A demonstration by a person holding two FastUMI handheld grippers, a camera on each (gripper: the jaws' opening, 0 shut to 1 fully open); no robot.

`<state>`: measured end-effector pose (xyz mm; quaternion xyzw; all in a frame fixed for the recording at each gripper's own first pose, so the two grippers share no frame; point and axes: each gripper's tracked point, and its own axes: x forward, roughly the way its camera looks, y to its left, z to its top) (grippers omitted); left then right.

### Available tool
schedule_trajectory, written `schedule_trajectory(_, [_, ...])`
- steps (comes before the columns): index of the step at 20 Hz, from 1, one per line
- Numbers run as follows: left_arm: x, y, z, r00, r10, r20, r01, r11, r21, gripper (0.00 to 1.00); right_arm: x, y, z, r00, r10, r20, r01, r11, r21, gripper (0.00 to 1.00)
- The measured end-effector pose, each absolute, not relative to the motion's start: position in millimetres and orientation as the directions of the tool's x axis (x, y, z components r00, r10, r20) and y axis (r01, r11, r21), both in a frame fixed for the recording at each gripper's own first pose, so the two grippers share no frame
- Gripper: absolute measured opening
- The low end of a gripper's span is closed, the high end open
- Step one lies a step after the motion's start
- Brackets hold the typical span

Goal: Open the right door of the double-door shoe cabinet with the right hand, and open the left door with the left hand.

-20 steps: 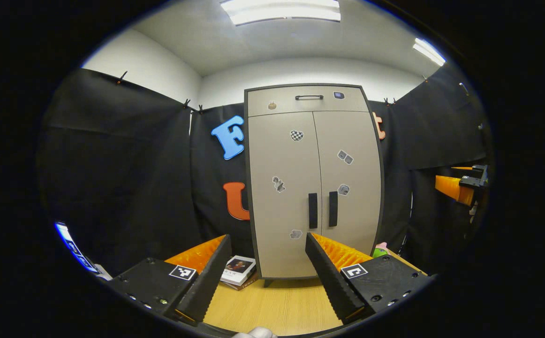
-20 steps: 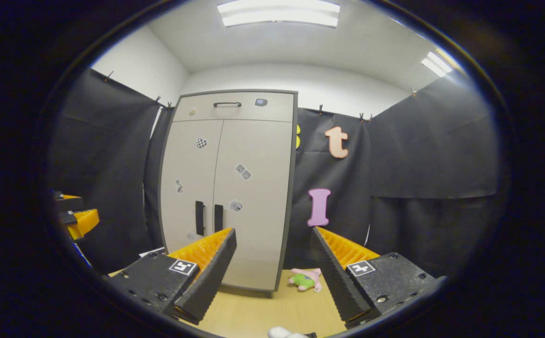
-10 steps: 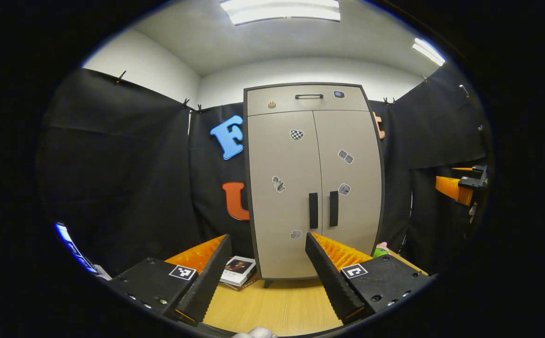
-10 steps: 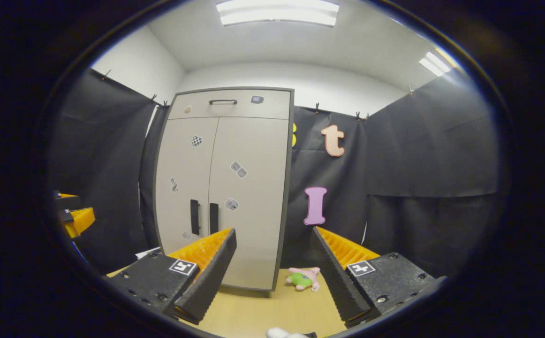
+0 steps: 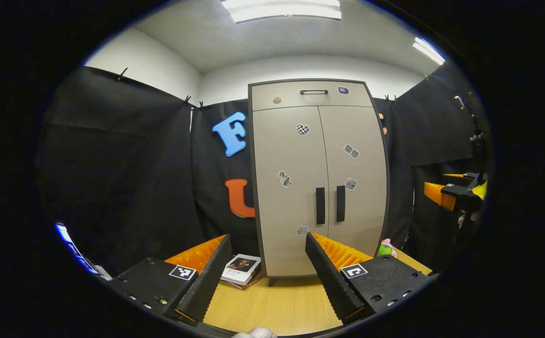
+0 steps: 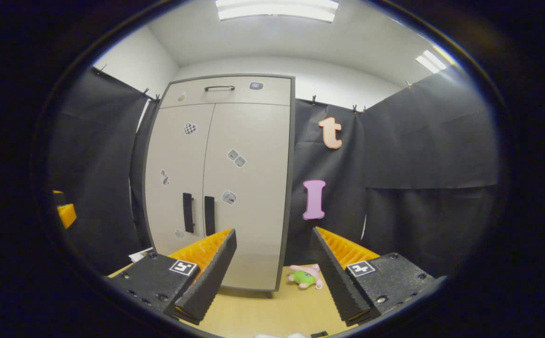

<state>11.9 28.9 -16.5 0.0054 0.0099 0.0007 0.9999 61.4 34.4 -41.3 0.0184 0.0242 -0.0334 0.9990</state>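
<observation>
cabinet (image 5: 319,178): centre of left gripper view, left of centre in right gripper view (image 6: 221,183); stands on wood table (image 5: 277,305)
doors: left door (image 5: 289,188) and right door (image 5: 354,183) both closed, handles (image 5: 320,205) side by side at the seam
left gripper (image 5: 268,244): fingers spread wide, nothing between them, bottom of frame, well short of cabinet
right gripper (image 6: 274,237): fingers spread, empty, bottom of frame; also at right edge of left gripper view (image 5: 455,197)
book (image 5: 239,268): on table, lower left of cabinet
plush toy (image 6: 304,276): on table, lower right of cabinet
</observation>
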Motion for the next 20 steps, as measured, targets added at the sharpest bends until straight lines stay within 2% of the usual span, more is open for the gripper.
schedule_trajectory(9, [17.0,55.9,-31.7,0.993,0.100,-0.062,-0.101,0.995,-0.002,0.96,199.2,126.8,-84.0,0.995,0.023,-0.101,-0.019,0.999,0.044,0.99])
schedule_trajectory(12, [21.9,65.1,-35.0,0.986,0.148,-0.072,-0.148,0.989,0.009,0.96,243.1,152.0,-96.4,0.991,0.050,-0.127,-0.043,0.997,0.060,0.95])
schedule_trajectory(18, [23.8,74.7,-38.4,0.971,0.220,-0.089,-0.219,0.976,0.016,0.96,312.7,183.7,-113.4,0.981,0.078,-0.178,-0.066,0.995,0.073,0.81])
schedule_trajectory(19, [24.2,75.9,-38.9,0.969,0.229,-0.092,-0.228,0.974,0.015,0.96,318.3,185.9,-115.8,0.979,0.074,-0.190,-0.063,0.996,0.064,0.73])
schedule_trajectory(20, [25.2,76.5,-40.1,0.967,0.237,-0.093,-0.237,0.971,0.012,0.96,322.3,188.4,-116.8,0.978,0.077,-0.196,-0.063,0.995,0.078,0.71])
